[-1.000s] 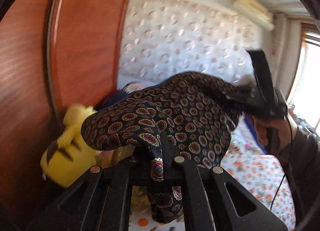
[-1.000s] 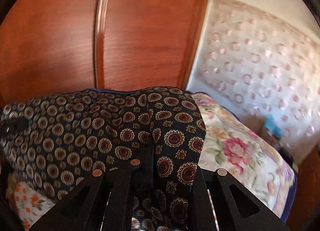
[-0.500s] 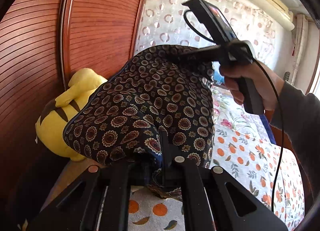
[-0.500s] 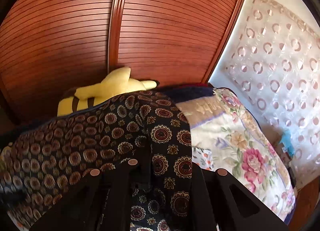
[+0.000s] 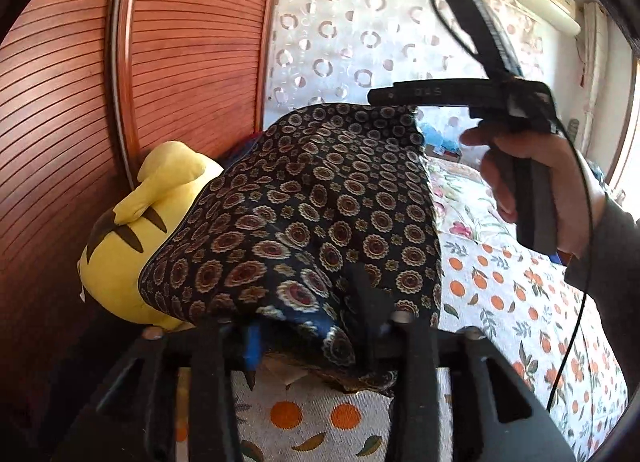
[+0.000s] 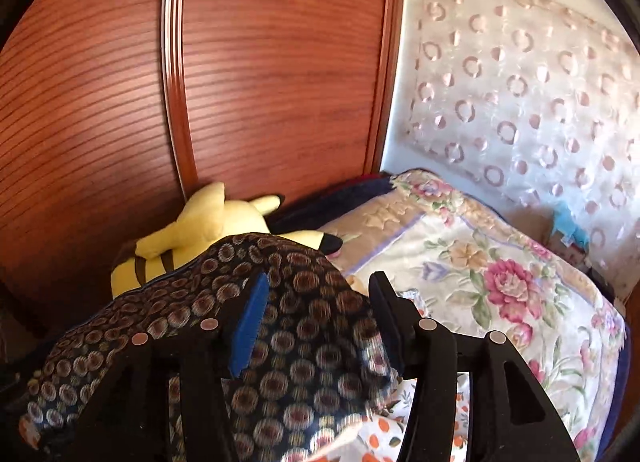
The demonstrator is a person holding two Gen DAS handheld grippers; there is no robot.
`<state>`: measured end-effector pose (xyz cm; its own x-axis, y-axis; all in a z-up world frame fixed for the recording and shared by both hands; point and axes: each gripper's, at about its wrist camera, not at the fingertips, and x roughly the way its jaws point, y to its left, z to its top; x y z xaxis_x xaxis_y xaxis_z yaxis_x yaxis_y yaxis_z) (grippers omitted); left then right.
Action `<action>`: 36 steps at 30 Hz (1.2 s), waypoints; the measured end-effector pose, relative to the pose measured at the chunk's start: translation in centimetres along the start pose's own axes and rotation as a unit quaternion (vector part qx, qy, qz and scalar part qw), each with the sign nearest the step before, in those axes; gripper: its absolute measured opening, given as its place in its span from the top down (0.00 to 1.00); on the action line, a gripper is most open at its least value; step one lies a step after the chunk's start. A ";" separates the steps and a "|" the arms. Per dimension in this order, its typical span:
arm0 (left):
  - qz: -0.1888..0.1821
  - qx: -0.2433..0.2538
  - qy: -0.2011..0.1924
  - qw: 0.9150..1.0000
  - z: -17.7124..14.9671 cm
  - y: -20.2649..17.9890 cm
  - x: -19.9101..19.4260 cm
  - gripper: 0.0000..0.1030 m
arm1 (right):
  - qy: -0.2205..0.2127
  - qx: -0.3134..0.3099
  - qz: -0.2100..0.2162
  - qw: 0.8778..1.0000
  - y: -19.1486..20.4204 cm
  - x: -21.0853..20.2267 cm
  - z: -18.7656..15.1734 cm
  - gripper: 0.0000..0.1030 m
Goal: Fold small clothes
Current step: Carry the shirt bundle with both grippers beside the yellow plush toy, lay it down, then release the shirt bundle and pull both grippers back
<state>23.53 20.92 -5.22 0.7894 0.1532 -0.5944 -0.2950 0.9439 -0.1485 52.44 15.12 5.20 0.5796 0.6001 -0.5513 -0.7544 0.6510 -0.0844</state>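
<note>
Garment (image 5: 320, 221) draped over both tools, right hand (image 5: 532, 177) visible from left wrist only

Both grippers now open vs clamped 0.5 s ago: right gripper (image 6: 320, 304) jaws spread, patterned cloth (image 6: 280, 326) loose between; left gripper (image 5: 308, 326) jaws parted too, cloth (image 5: 304, 221) draped over, sagging lower.

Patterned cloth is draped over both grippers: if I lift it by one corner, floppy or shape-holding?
Likely floppy: the patterned cloth sags in soft folds between the left gripper and right gripper. Probably light: it drapes over open fingers without pulling taut. It may slide off, since neither gripper clamps it.
</note>
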 end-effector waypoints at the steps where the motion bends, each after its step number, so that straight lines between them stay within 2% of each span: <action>1: -0.005 0.006 0.003 1.000 0.0 -0.1 -0.1 0.55 | -0.002 0.005 0.002 1.000 0.1 -0.4 -0.5 0.46; 3: -0.001 0.022 0.002 1.000 0.1 -0.4 -0.6 0.51 | -0.004 0.015 0.006 1.000 0.3 -1.5 -1.6 0.46; 8: 0.000 0.056 -0.004 0.998 0.0 -1.2 -2.5 0.23 | -0.010 0.036 0.002 0.999 0.7 -6.1 -4.5 0.44; 13: -0.014 0.077 -0.023 0.997 -0.5 -2.8 -5.7 0.22 | -0.030 0.081 -0.022 0.996 1.1 -14.3 -8.8 0.41; 17: -0.040 0.091 -0.031 0.995 -0.8 -5.0 -8.1 0.22 | -0.031 0.108 -0.044 0.993 2.0 -21.0 -12.6 0.32; 24: -0.088 0.128 -0.044 0.987 -2.1 -10.4 -12.2 0.22 | -0.043 0.159 -0.126 0.978 4.5 -33.4 -19.2 0.30; 31: -0.128 0.141 -0.056 0.980 -3.1 -14.7 -15.7 0.22 | -0.047 0.182 -0.219 0.957 8.1 -41.4 -23.8 0.30; 36: -0.148 0.149 -0.058 0.976 -3.6 -17.1 -17.8 0.22 | -0.064 0.194 -0.254 0.945 10.8 -45.7 -25.0 0.30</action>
<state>12.57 0.97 5.06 0.8767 -0.1233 -0.4650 0.1111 0.9924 -0.0536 10.10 -16.93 8.77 0.8882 0.1999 -0.4137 -0.2138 0.9768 0.0131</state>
